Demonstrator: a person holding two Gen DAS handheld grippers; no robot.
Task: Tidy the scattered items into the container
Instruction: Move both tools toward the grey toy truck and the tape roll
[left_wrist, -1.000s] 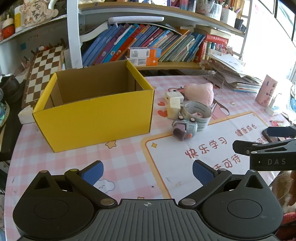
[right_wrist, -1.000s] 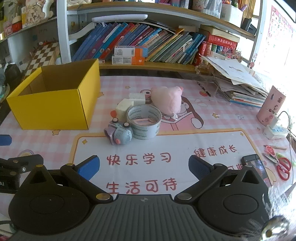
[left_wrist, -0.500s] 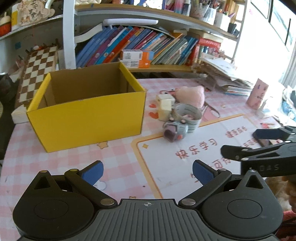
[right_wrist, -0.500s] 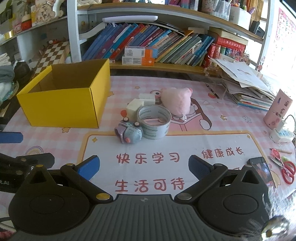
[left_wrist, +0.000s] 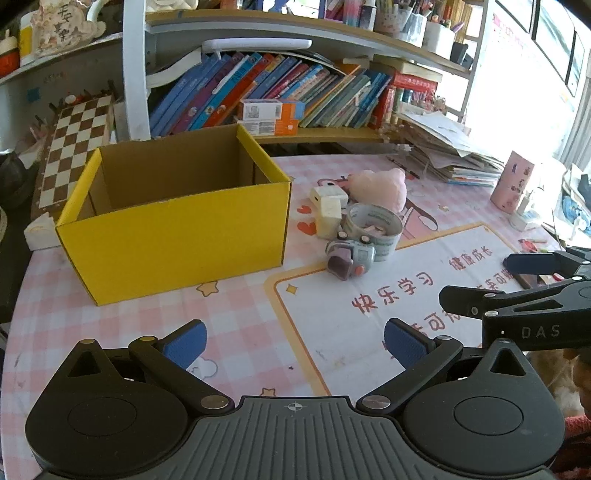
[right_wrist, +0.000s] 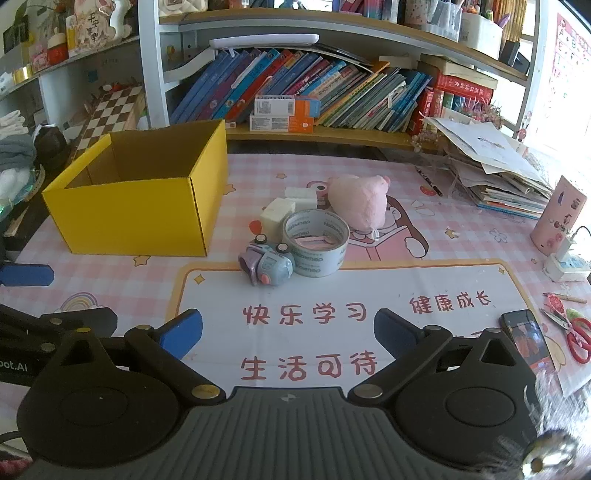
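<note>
An open yellow cardboard box (left_wrist: 173, 229) (right_wrist: 140, 214) stands empty on the pink checked table. Right of it lies a cluster: a small blue-purple toy camera (left_wrist: 349, 256) (right_wrist: 266, 264), a roll of clear tape (left_wrist: 373, 225) (right_wrist: 316, 242), two cream blocks (left_wrist: 327, 208) (right_wrist: 277, 218) and a pink plush pig (left_wrist: 380, 186) (right_wrist: 360, 199). My left gripper (left_wrist: 293, 345) is open near the front edge, holding nothing. My right gripper (right_wrist: 288, 330) is open too, well short of the cluster; from the left wrist it shows at the right edge (left_wrist: 480, 282).
A shelf of books (right_wrist: 314, 96) runs along the back, with a chessboard (left_wrist: 75, 147) leaning at the left. A paper stack (right_wrist: 495, 170), a pink case (right_wrist: 557, 216), a phone (right_wrist: 528, 341) and red scissors (right_wrist: 576, 334) lie at the right.
Both grippers have drawn back slightly and shifted, so the box and the cluster sit a bit farther off in each view. Nothing on the table has moved.
</note>
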